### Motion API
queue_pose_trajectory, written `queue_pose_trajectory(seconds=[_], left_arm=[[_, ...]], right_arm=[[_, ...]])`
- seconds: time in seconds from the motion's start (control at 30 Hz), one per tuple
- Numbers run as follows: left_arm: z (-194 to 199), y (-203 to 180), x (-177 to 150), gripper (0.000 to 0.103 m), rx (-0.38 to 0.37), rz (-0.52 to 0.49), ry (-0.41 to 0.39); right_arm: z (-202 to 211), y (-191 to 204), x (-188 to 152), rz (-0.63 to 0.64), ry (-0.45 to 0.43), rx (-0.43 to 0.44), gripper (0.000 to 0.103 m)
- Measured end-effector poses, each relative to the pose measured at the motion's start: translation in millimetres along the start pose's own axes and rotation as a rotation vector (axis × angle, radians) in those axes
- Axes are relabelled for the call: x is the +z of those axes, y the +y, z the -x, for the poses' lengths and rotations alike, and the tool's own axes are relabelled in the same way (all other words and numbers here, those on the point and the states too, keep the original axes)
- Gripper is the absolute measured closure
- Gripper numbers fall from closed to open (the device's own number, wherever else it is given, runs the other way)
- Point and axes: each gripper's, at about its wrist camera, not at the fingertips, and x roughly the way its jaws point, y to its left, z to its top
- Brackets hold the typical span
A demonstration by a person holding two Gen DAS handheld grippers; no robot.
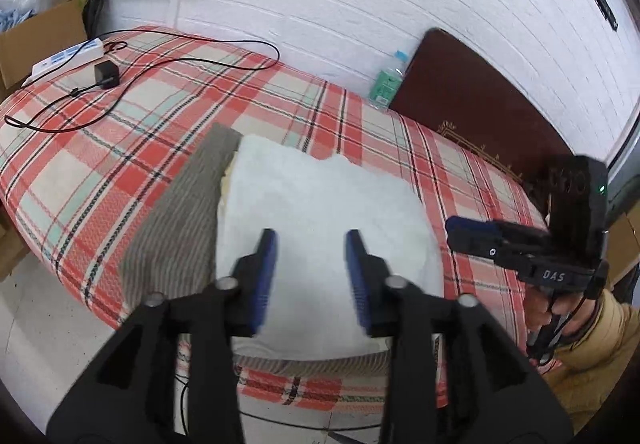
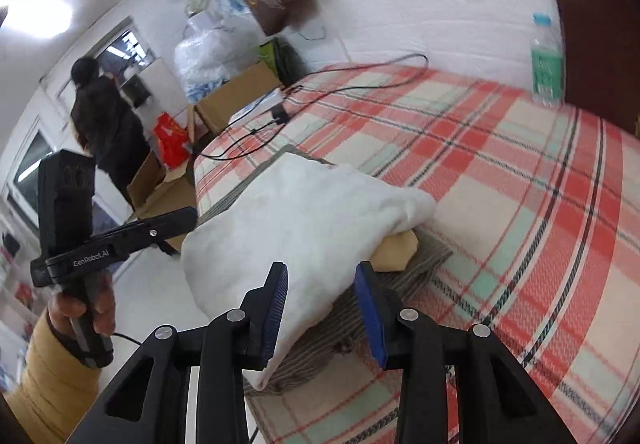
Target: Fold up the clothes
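White garment is seen folded atop a striped cloth at the bed edge, stacked for tidiness; left gripper and right gripper fingers are spread, nothing pinched, presumably released.

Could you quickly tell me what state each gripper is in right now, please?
Left gripper: open, holding nothing.
Right gripper: open, holding nothing.

Black tongs, blue pads, tan sleeve
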Motion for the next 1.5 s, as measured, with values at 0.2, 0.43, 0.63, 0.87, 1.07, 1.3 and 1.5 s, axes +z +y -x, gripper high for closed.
queue_pose_trajectory(seconds=[0.2, 0.43, 0.63, 0.87, 1.07, 1.3, 1.5], left_arm=[[-15.7, -20.4, -30.8, 0.032, 0.087, -0.008, 0.015], [12.7, -56.0, -44.9, 0.002, 0.129, 0.026, -0.084], [17.0, -78.0, -43.9, 0.001, 0.109, 0.082, -0.098], [18.2, -102.6, -50.2, 0.001, 0.215, 0.067, -0.081], [34.1, -131.5, -56.5, 0.001, 0.381, -0.001, -0.140], [42.6, -149.9, -60.2, 0.001, 0.433, -0.019, -0.165], [42.3, -155.1, -61.8, 0.001, 0.452, -0.042, -0.183]], right_arm=[[-31.2, 40.9, -30.9, 0.269, 0.130, -0.039, 0.066], [10.1, 35.6, -39.1, 0.262, 0.067, 0.029, 0.057], [51.6, 30.2, -37.3, 0.252, 0.014, 0.060, 0.042], [57.1, 30.6, -45.4, 0.258, 0.009, 0.037, 0.042], [61.4, 30.5, -50.2, 0.262, -0.015, 0.015, 0.041], [60.9, 29.2, -52.2, 0.243, -0.008, 0.012, 0.041], [61.7, 31.7, -54.1, 0.243, -0.009, 0.016, 0.041]])
